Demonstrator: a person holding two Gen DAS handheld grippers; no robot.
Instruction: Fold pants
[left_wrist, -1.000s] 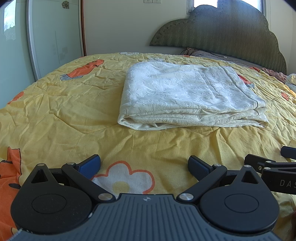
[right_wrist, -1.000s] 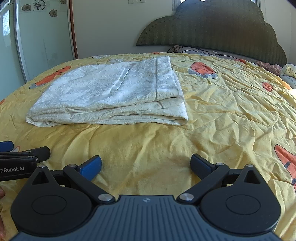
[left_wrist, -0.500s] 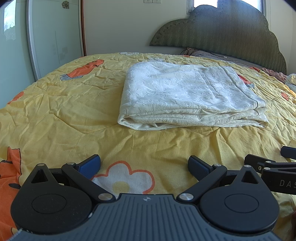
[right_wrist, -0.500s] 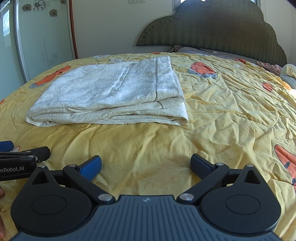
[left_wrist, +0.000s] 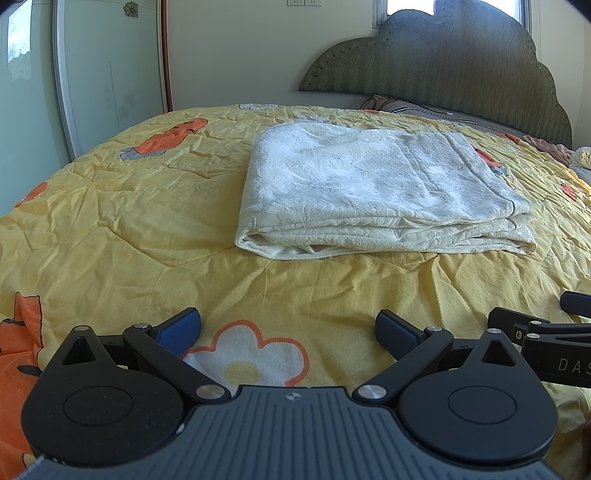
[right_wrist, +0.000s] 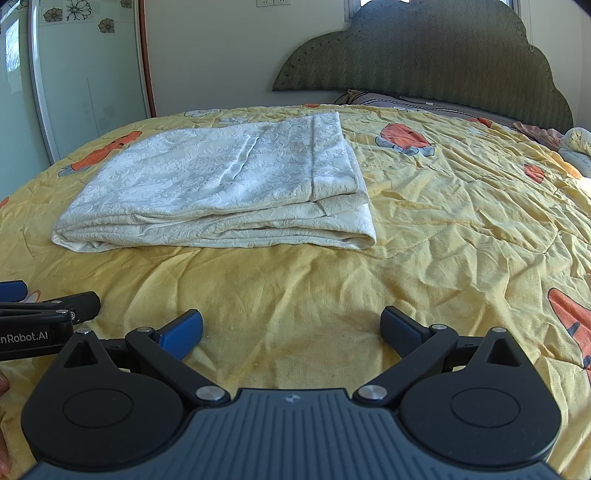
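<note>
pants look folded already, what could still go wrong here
1. The folded white pants show loose stacked layers along the near edge; a one-sided grab might pull only the top layer and undo the fold.
2. The yellow bedspread is wrinkled, so open jaws of either gripper could pinch it too.

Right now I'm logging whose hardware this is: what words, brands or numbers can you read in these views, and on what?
"DAS", cut off by the frame edge: on the side of the right gripper, seen in the left wrist view.
"nRobot.AI", its start cut off: on the side of the left gripper, seen in the right wrist view.
Small round emblem on each gripper's grey body: a sign, no letters.
No other text is visible.
</note>
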